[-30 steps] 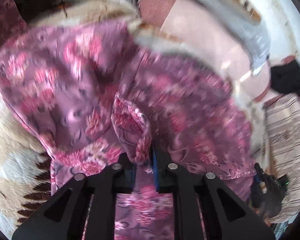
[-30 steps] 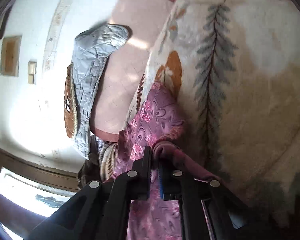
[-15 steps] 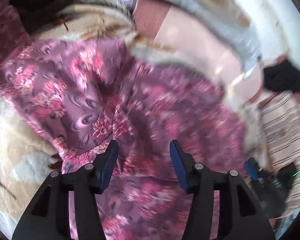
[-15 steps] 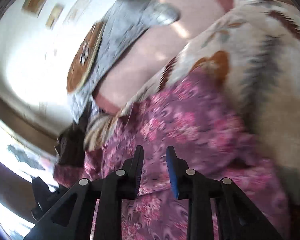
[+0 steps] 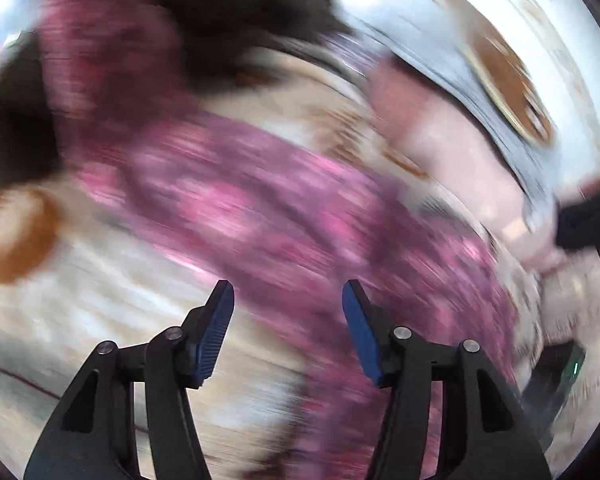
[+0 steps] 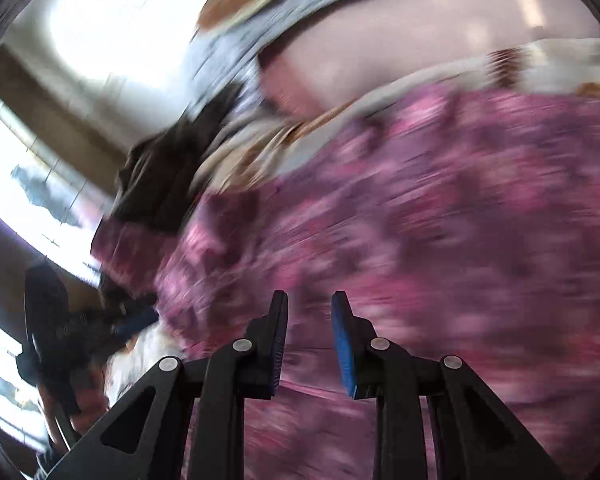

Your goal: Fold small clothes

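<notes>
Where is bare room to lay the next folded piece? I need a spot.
Free: cream blanket left of the floral garment, below its brown patch. Crowded: dark clothes above; the garment fills the middle and right.

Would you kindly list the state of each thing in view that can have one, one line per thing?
Left gripper: open, jaws just opened further, nothing between the pads.
Right gripper: open by a narrow gap, jaws opened within the last second, gripping nothing.
Pink floral garment: released, lying spread on the blanket; too blurred to tell how it is folded.
Blanket: spread under the garment.
</notes>
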Tool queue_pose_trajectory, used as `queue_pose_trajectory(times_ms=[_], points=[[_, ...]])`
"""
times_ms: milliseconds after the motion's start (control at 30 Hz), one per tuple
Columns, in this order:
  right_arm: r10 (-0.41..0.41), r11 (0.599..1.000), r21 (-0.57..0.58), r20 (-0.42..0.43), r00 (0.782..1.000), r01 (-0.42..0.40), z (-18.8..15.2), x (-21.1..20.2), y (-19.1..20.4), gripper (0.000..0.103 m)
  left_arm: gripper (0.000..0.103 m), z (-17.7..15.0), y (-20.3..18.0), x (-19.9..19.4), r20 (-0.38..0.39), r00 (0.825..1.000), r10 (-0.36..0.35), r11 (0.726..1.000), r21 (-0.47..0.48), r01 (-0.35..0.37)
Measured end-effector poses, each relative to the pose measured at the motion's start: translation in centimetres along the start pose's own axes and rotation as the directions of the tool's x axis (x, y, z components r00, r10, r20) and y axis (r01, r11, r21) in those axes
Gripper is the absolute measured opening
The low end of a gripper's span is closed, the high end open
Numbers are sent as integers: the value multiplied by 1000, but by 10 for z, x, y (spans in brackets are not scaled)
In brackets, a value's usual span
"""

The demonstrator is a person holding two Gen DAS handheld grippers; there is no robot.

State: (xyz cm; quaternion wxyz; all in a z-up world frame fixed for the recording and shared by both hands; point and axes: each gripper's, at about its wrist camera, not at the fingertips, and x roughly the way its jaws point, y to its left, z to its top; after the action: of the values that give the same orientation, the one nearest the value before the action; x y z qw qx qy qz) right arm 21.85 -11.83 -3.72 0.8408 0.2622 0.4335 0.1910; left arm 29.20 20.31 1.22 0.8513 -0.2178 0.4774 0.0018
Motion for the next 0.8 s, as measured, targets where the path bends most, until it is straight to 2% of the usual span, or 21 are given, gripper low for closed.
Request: queue_pose_trajectory(times_ms=[100, 133, 200, 267, 367, 433, 500, 600, 667, 733, 800], points=[[32, 999, -38, -70, 997, -35, -10, 37, 17, 30, 55, 26, 58, -13, 33, 996, 89, 991, -104, -85], [0, 997, -79, -74, 997, -6, -16, 47, 21, 30, 55, 32, 73, -15, 40, 993, 113, 986, -128, -107], [-13, 990, -141, -8, 1000, 12, -28, 46, 22, 30, 55, 46, 100, -20, 57, 986, 154, 974, -177, -142], [1, 992, -123, -10, 1000, -3, -27, 46, 20, 30, 55, 56, 118, -20, 71, 982, 174, 964, -215, -155], [28, 994, -103, -9, 1000, -29, -29, 45, 15, 30, 55, 71, 122, -14, 86, 983, 165, 960, -241, -140], [32, 994, -103, -7, 999, -32, -29, 43, 15, 30, 61, 80, 117, -8, 98, 980, 173, 961, -236, -146], [35, 994, -100, -7, 999, -36, -28, 45, 15, 30, 66, 90, 117, -2, 101, 973, 208, 954, -240, -179], [50, 995, -89, -6, 999, -50, -27, 43, 13, 30, 66, 97, 118, 4, 107, 962, 249, 937, -279, -211], [56, 995, -86, -6, 998, -56, -27, 45, 12, 30, 53, 98, 121, 2, 119, 957, 263, 928, -301, -218], [63, 995, -81, -5, 998, -63, -27, 45, 11, 30, 27, 96, 128, -1, 108, 963, 248, 925, -321, -202], [69, 995, -76, -5, 998, -69, -27, 44, 10, 30, 14, 91, 134, -4, 103, 971, 218, 925, -341, -171]])
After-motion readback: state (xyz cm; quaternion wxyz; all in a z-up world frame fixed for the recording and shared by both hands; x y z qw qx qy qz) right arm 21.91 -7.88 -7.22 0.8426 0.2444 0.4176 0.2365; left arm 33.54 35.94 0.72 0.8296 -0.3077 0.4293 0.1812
